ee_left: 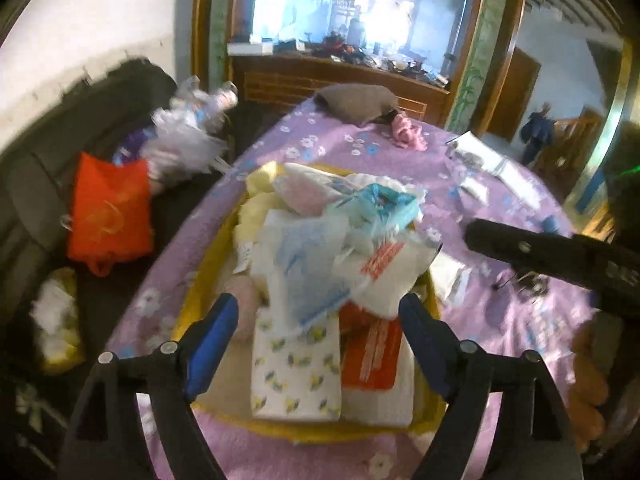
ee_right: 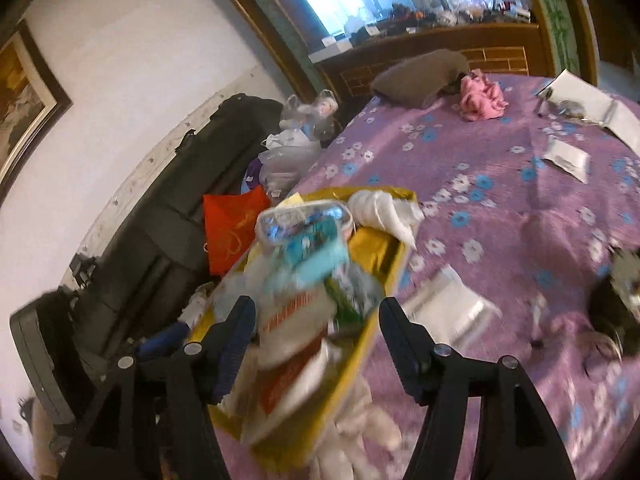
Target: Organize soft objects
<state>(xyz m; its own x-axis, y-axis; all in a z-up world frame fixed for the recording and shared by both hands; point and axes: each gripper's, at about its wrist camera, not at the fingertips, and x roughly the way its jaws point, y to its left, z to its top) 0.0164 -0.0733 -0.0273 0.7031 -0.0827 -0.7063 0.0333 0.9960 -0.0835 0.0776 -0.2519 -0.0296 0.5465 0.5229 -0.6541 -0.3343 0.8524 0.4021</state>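
A: Sitting heaped in the shallow yellow fabric tray (ee_left: 434, 296) on the purple flowered bedspread (ee_left: 500, 320): light, floppy, slippery plastic-wrapped soft packs (ee_left: 308, 268).

B: Hovering wide open and empty, left gripper (ee_left: 318, 320) and right gripper (ee_right: 316, 328). Probably pinching a folded edge.

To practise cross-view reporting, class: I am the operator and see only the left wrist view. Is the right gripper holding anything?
Observer: No, the right gripper is open, with nothing in it, pointed at the yellow bin.
Operator: Anything soft outside the bin near it?
Observer: Yes, a white fluffy item lies on the bedspread beside the bin's near end.
Operator: What is on the wall?
Observer: A framed picture, upper left.
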